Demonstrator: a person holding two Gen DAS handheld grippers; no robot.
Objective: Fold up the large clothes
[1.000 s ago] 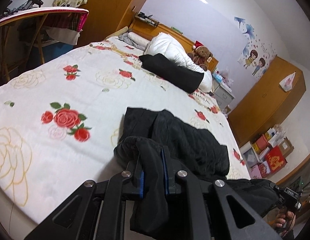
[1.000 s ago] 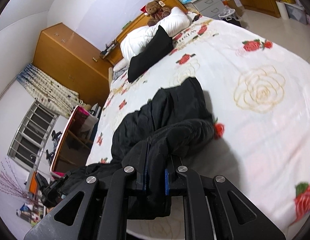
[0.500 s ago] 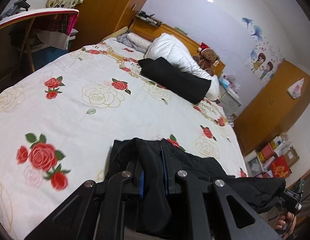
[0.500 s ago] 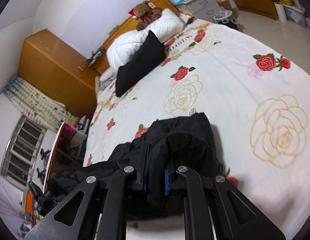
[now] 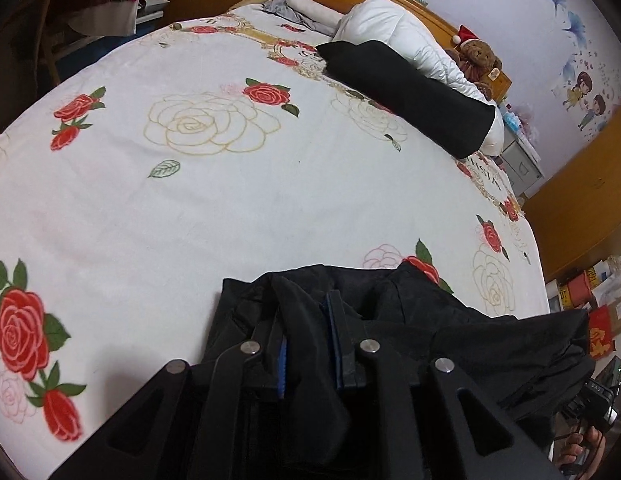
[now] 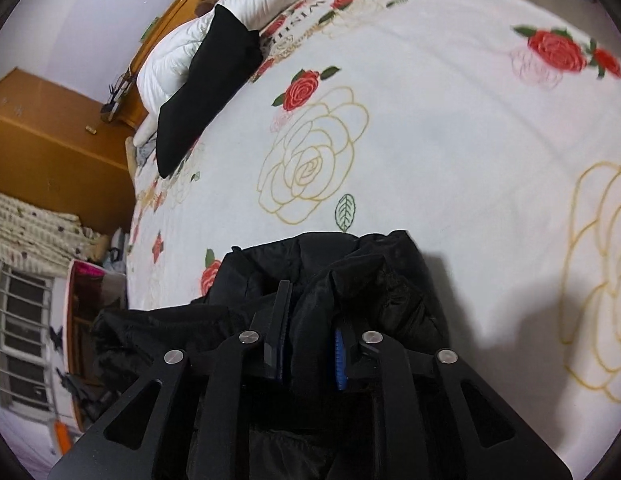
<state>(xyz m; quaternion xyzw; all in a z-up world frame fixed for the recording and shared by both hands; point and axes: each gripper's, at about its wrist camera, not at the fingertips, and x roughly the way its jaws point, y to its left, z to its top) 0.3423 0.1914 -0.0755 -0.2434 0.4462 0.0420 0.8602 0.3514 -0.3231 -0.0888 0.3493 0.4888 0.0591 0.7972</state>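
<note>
Black padded garment (image 5: pixel 450 336) bunched at the near edge of the rose-printed bed (image 5: pixel 230 200), a fold pinched in the left hand-held gripper (image 5: pixel 306 344) and another in the right hand-held gripper (image 6: pixel 308 344), both jaws opening, seemingly to lay it down.

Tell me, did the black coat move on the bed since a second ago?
Yes. The black coat slid toward the foot of the bed, away from the teddy bear; more flowered sheet now lies between them. Both tongs are opening, with coat fabric between them.
</note>
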